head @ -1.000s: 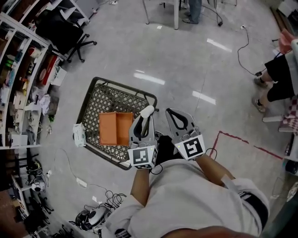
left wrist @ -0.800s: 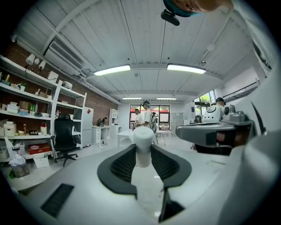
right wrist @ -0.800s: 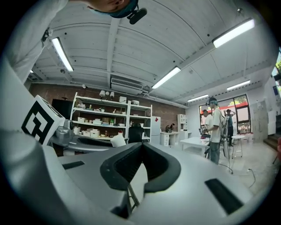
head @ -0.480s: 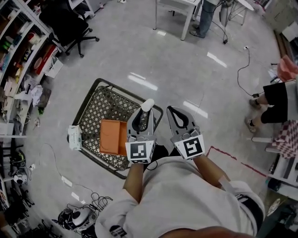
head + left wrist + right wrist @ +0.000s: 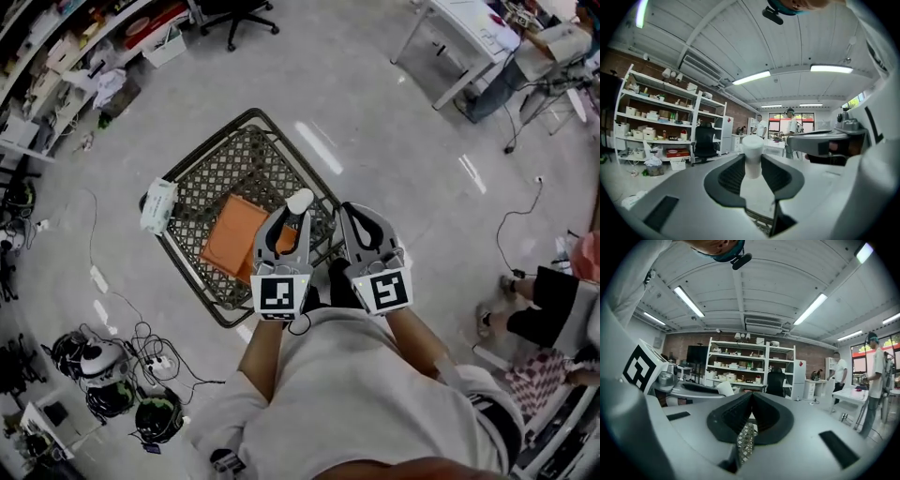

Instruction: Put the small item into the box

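Note:
An orange box lies open inside a black mesh shopping cart on the floor, seen in the head view. My left gripper is held over the cart's near right corner, shut on a small white cylinder; the left gripper view has that white cylinder clamped upright between the jaws. My right gripper is beside it to the right, shut with nothing between its jaws.
A white packet hangs on the cart's left rim. Helmets and cables lie on the floor at lower left. Shelves line the upper left, a table stands upper right, and a seated person is at right.
The head view has swung, so the cart now sits higher and turned. Both grippers keep their pose side by side; the left still holds the white cylinder.

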A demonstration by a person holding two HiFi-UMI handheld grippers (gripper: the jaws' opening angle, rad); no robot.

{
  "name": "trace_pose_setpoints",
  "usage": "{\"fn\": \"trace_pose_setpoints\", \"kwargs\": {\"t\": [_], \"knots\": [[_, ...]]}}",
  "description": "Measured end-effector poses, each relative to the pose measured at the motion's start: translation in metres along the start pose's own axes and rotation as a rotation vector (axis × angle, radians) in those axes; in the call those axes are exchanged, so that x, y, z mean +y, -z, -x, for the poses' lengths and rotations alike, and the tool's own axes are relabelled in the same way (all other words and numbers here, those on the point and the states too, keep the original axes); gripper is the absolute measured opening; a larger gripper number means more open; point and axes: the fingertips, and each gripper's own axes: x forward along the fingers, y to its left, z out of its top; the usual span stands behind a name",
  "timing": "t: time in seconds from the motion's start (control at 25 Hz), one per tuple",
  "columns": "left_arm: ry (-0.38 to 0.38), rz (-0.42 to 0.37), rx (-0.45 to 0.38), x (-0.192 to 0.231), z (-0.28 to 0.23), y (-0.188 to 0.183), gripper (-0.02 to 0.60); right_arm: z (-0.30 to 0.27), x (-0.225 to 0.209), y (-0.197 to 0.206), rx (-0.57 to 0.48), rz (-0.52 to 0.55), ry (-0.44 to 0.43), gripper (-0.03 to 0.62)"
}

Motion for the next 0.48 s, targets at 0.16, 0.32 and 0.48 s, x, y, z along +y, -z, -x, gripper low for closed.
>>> {"fn": "trace_pose_setpoints", "kwargs": {"t": [0.16,0.32,0.48], "knots": [[-0.170,0.011,0.012,0.028,0.014,0.003,0.112,-0.029,0.019,-0.006,-0.024,0.006,-0.173,0.003],[-0.318,0.035,0.015,0.049,0.018,0.000,0.112,-0.058,0.028,-0.010,-0.029,0.012,-0.329,0.003],[-0.484,0.086,0.022,0.063,0.028,0.011,0.112,-0.079,0.038,0.002,-0.019,-0.016,-0.474,0.003]]}}
